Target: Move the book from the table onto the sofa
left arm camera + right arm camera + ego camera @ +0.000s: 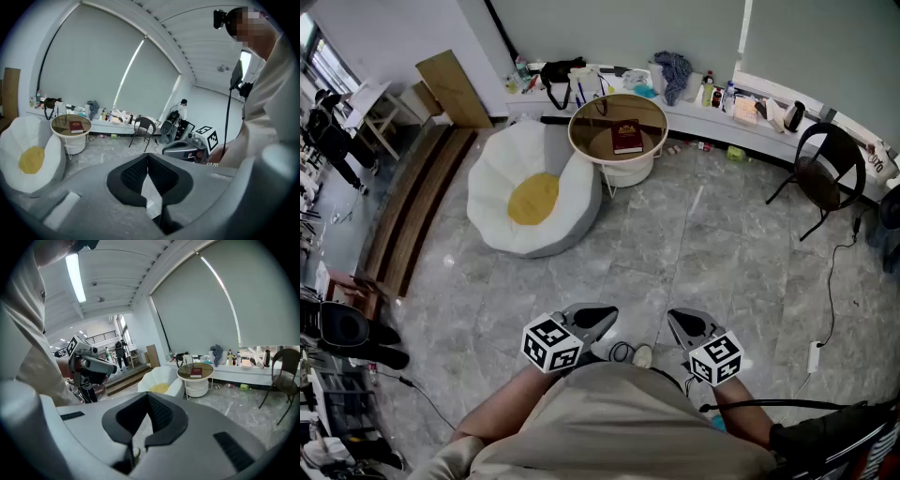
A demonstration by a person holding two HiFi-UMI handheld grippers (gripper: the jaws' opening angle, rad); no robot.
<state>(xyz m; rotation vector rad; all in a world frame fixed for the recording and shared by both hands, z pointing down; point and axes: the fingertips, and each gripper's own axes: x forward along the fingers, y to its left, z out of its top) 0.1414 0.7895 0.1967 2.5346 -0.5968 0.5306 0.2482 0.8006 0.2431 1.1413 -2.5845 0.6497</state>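
Observation:
A dark red book (pixel 627 136) lies flat on a small round glass-topped table (pixel 586 120) far across the room; it also shows as the book (pixel 76 126) and the book (pixel 196 372) in the gripper views. Left of the table sits a white egg-shaped sofa (pixel 502 183) with a yellow centre cushion (pixel 532 198). My left gripper (pixel 602 317) and right gripper (pixel 677 321) are held close to my body, far from the book. Both are shut with nothing between the jaws. The left gripper (pixel 148 157) and the right gripper (pixel 148 397) show their pads meeting.
A black chair (pixel 827 169) stands at the right. A long white ledge (pixel 694 108) cluttered with bottles, bags and cloth runs behind the table. Wooden steps (pixel 417 202) lie left of the sofa. A cable and power adapter (pixel 814 356) lie on the grey tile floor.

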